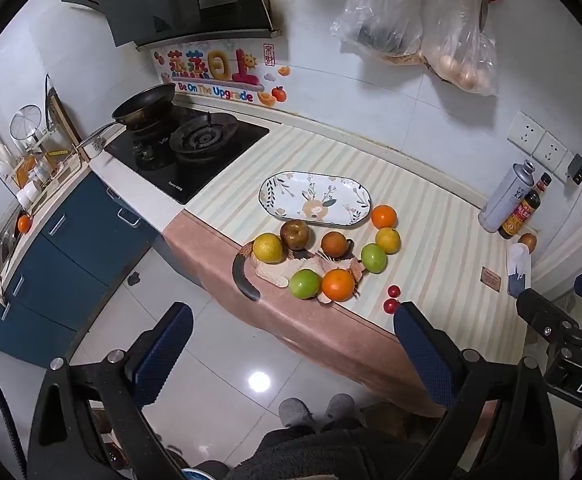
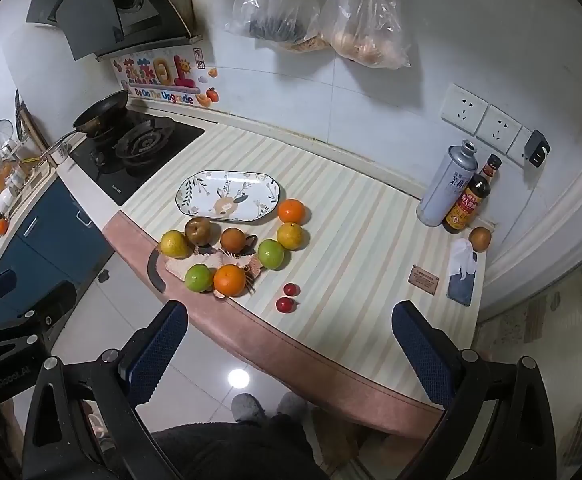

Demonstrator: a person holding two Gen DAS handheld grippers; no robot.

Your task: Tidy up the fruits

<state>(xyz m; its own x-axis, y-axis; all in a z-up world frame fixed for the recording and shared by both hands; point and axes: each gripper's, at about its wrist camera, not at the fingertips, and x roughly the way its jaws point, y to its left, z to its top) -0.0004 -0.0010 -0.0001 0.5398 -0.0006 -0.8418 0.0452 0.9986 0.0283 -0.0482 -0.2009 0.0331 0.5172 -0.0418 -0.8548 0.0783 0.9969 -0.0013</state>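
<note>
An empty oval floral plate [image 1: 315, 199] [image 2: 228, 195] lies on the striped counter. In front of it sit several fruits: oranges [image 1: 338, 285] [image 2: 229, 279], green fruits [image 1: 304, 284] [image 2: 197, 278], yellow citrus [image 1: 267, 247] [image 2: 173, 244], a brown pear [image 1: 295, 234] [image 2: 197, 231] and two small red fruits [image 1: 390, 305] [image 2: 285, 304]. Some rest on a cat-shaped mat [image 1: 287, 270] [image 2: 219, 261]. My left gripper [image 1: 291, 344] is open and empty, held off the counter's front edge. My right gripper [image 2: 289, 340] is open and empty, short of the fruits.
A gas stove with a pan [image 1: 147, 106] [image 2: 101, 114] stands at the left. A can and a sauce bottle [image 1: 523, 210] [image 2: 465, 204], a brown fruit [image 2: 479, 238], a phone [image 2: 461, 286] and a tissue sit at the right. Plastic bags [image 2: 319, 12] hang on the wall.
</note>
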